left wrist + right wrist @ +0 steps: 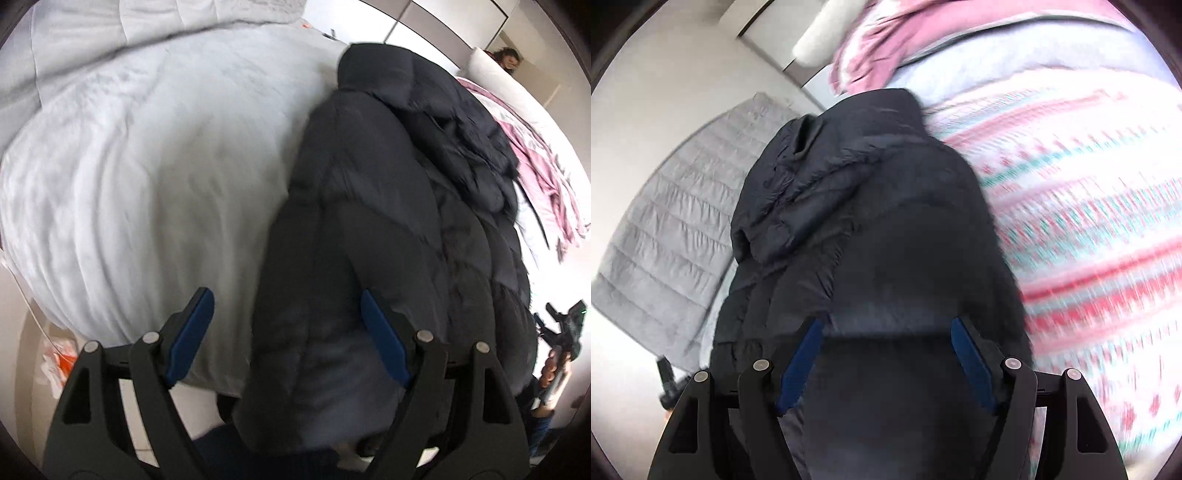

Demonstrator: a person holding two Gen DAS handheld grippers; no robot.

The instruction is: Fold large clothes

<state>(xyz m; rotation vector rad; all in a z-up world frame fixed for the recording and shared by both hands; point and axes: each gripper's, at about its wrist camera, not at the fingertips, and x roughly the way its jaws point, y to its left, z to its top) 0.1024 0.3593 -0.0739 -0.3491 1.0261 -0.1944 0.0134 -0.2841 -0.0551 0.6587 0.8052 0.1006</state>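
Closest in the left wrist view, the left gripper [284, 306] has its blue-padded fingers [190, 334] spread wide, holding nothing, straddling the near edge of a black puffer jacket [388, 206] that lies lengthwise on the bed. The right gripper [886, 332] is likewise spread wide above the same black puffer jacket [864, 221], its pads either side of the dark quilted fabric; whether they touch it is hard to say through the blur. Left of the jacket is a white bedcover [147, 177], beyond it a grey quilted blanket [668, 236]. On its right lies a pink and green patterned blanket [1082, 206], with crumpled pink cloth [546, 177] farther off.
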